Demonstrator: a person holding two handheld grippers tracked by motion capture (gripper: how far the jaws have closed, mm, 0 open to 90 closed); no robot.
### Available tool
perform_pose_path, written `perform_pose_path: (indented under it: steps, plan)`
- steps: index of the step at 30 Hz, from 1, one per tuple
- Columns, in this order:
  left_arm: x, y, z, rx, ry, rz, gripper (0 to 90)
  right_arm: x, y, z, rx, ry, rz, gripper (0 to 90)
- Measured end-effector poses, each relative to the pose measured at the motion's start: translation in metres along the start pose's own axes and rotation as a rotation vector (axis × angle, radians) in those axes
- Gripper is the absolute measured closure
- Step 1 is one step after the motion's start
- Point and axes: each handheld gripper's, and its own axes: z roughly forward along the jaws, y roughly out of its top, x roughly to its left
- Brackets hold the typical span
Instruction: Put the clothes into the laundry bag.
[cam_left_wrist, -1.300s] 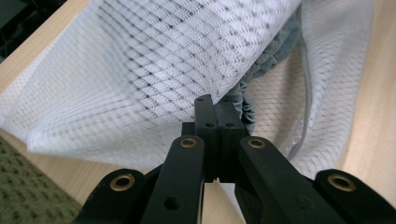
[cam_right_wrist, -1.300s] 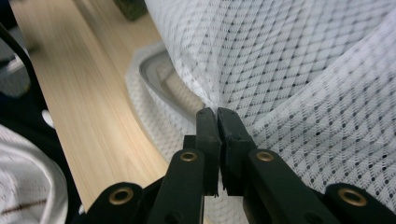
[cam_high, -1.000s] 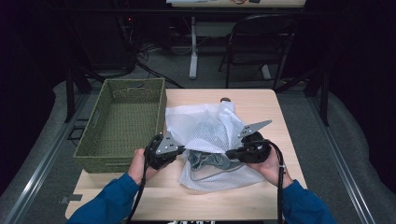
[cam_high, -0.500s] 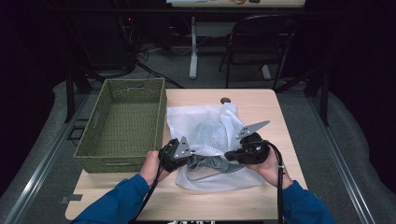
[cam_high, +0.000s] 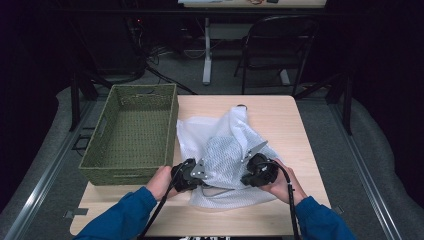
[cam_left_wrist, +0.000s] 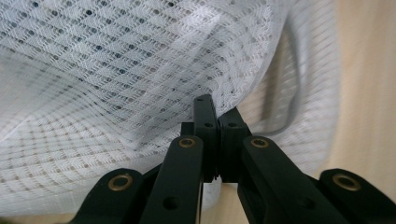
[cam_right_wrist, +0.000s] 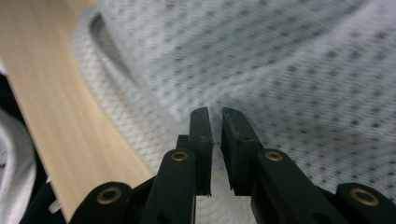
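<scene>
At the near edge of the wooden table (cam_high: 295, 115), my left gripper (cam_high: 192, 175) pinches a fold of the white mesh bag (cam_high: 225, 150), jaws pressed together. My right gripper (cam_high: 255, 170) has just begun to part, a narrow gap showing, the mesh lying beyond its tips. Since a second ago both hands have sunk, and the once-lifted bag lies flatter beside the green basket (cam_high: 132, 135).

Mesh bag (cam_right_wrist: 289, 70) blurred — its contents unreadable.
</scene>
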Motion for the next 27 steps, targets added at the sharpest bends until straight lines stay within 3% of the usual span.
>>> perform_pose_path:
  steps: [1,3,4,7,10,12,14,16,19,21,22,24,26,27]
  plan:
    - [0.000,0.000,0.003,0.033,-0.027,0.005,89.2,-0.003,-0.001,0.001,-0.007,-0.002,0.016,82.5]
    - [-0.002,-0.002,0.009,0.066,-0.012,-0.003,89.3,-0.010,-0.004,0.004,-0.004,-0.020,0.034,81.8]
    - [-0.002,-0.002,0.012,0.075,-0.019,-0.001,89.3,-0.012,-0.006,0.006,0.008,-0.028,0.047,81.8]
    - [-0.002,-0.003,0.020,0.077,-0.024,-0.042,87.4,-0.020,-0.010,0.011,0.025,-0.032,0.067,78.6]
    - [0.002,-0.006,0.020,0.085,-0.048,-0.066,77.8,-0.024,-0.013,0.011,0.033,-0.020,0.083,71.5]
    - [0.004,-0.009,0.018,0.102,-0.072,-0.073,66.6,-0.024,-0.013,0.009,0.041,-0.007,0.091,68.2]
    - [0.002,-0.012,0.013,0.074,-0.058,-0.076,57.8,-0.025,-0.014,0.009,0.061,0.018,0.132,64.3]
    - [-0.001,-0.011,0.004,0.024,-0.059,-0.076,52.7,-0.027,-0.015,0.009,0.067,0.032,0.124,59.5]
    - [-0.007,-0.006,-0.005,-0.039,-0.003,-0.069,46.9,-0.026,-0.014,0.006,0.054,0.059,0.121,47.9]
    - [-0.010,-0.003,-0.008,-0.051,0.021,-0.059,43.8,-0.025,-0.013,0.005,0.050,0.081,0.113,38.0]
    - [-0.010,-0.003,-0.009,-0.055,0.009,-0.068,37.9,-0.024,-0.013,0.005,0.052,0.053,0.104,20.3]
    - [-0.012,-0.003,-0.012,-0.078,0.026,-0.093,32.9,-0.022,-0.014,0.004,0.084,0.036,0.088,17.0]
    - [-0.013,-0.006,-0.017,-0.094,0.027,-0.123,22.9,-0.020,-0.020,0.000,0.062,0.018,0.079,15.0]
    - [-0.013,-0.008,-0.020,-0.106,0.028,-0.140,22.5,-0.019,-0.021,-0.003,0.058,0.010,0.085,14.2]
